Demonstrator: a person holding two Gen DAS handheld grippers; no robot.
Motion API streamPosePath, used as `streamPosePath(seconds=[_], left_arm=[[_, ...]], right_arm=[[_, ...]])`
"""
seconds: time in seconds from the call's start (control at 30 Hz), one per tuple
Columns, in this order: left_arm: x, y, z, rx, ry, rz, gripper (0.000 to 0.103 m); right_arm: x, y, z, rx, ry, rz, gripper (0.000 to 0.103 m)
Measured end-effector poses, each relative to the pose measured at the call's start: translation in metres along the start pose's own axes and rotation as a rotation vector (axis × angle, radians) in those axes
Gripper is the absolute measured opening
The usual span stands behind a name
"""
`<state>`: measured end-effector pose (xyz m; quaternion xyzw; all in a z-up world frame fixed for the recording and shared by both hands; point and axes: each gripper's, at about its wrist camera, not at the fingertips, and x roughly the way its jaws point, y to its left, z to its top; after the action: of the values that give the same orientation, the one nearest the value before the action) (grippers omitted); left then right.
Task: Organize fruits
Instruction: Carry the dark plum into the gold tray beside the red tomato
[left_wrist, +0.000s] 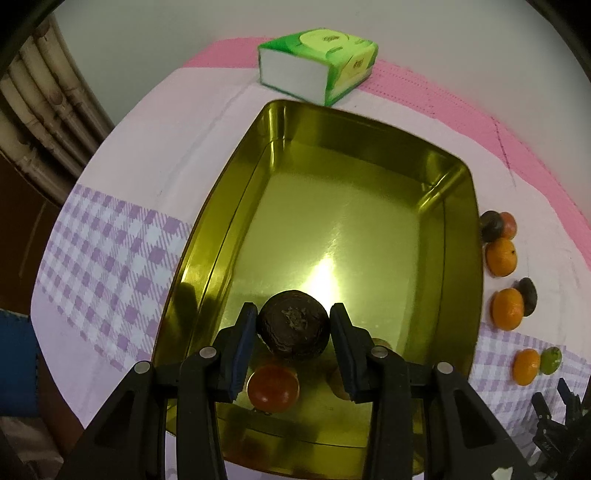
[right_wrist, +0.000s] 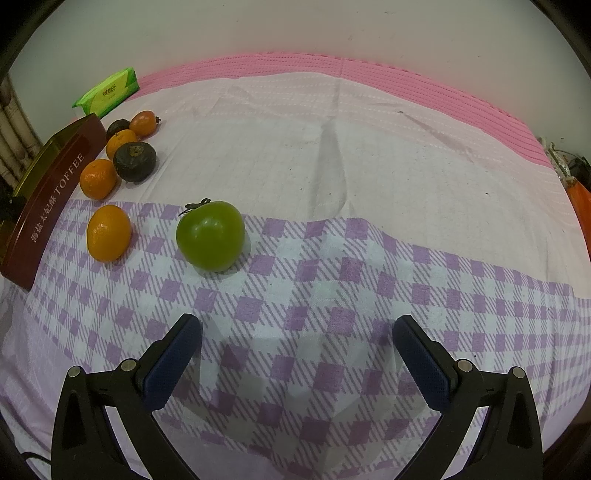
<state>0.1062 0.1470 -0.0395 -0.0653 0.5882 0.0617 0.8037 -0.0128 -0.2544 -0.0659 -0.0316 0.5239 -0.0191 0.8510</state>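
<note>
My left gripper (left_wrist: 293, 325) is over the near end of a gold metal tin (left_wrist: 369, 155). A dark brown round fruit (left_wrist: 293, 325) sits between its pads; the left pad touches it, the right pad shows a thin gap. A red tomato (left_wrist: 272, 388) lies in the tin below it. My right gripper (right_wrist: 297, 349) is open and empty over the checked cloth. Ahead of it lie a green tomato (right_wrist: 209, 235), three oranges (right_wrist: 108, 233), a dark fruit (right_wrist: 134, 161) and a small red-orange fruit (right_wrist: 145, 123), beside the tin's maroon wall (right_wrist: 48, 199).
A green tissue pack (left_wrist: 317, 66) lies beyond the tin, also in the right wrist view (right_wrist: 107, 92). The loose fruits show right of the tin (left_wrist: 502, 256). Pipes (left_wrist: 40, 122) run down the left wall. Orange clutter (right_wrist: 580, 199) sits at the far right edge.
</note>
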Motion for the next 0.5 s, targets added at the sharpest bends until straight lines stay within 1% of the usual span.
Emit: streamPosePath(seconds=[0.13, 0.5], left_arm=[[0.0088, 0.0005, 0.0003, 0.003, 0.010, 0.007, 0.037], [0.0121, -0.0031, -0.0021, 0.001, 0.017, 0.016, 0.037]], right_arm=[[0.0000, -0.0001, -0.0003, 0.000, 0.000, 0.000, 0.103], [0.0015, -0.0002, 0.0024, 0.004, -0.004, -0.001, 0.103]])
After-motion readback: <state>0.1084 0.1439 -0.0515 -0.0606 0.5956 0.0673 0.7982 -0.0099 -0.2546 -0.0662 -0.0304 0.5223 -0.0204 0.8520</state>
